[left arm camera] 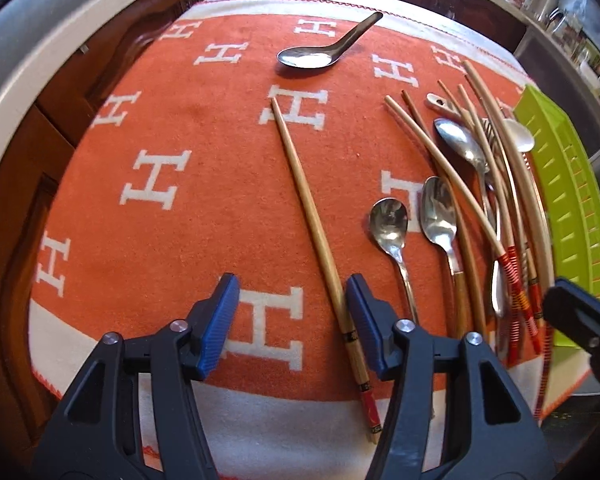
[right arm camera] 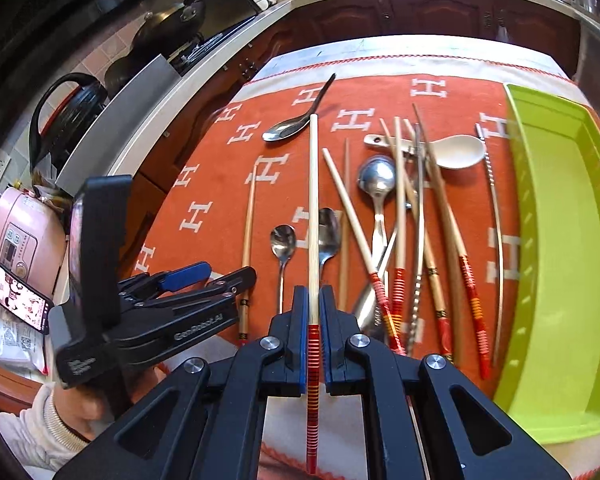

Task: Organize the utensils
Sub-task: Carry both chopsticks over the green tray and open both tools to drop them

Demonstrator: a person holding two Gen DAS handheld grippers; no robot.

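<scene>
Nearest, my right gripper (right arm camera: 311, 312) is clamped on 1 red-banded chopstick (right arm camera: 312, 208), lifted above the orange blanket (left arm camera: 172, 128). My left gripper (left arm camera: 292, 320) hangs with jaws apart, empty, just left of 1 lone chopstick (left arm camera: 300, 184). Farther right lies the spoon-and-chopstick heap (right arm camera: 400, 232), then the green tray (right arm camera: 560, 240). I'd keep the chopstick level and carry it clear of the heap.

Left of the left tongs (left arm camera: 288, 326) the orange cloth (left arm camera: 172, 128) lies bare. A lone chopstick (left arm camera: 300, 200) runs beside their right pad. Further right, crossed chopsticks and spoons (left arm camera: 476, 184) crowd up to the green tray (left arm camera: 568, 184).
</scene>
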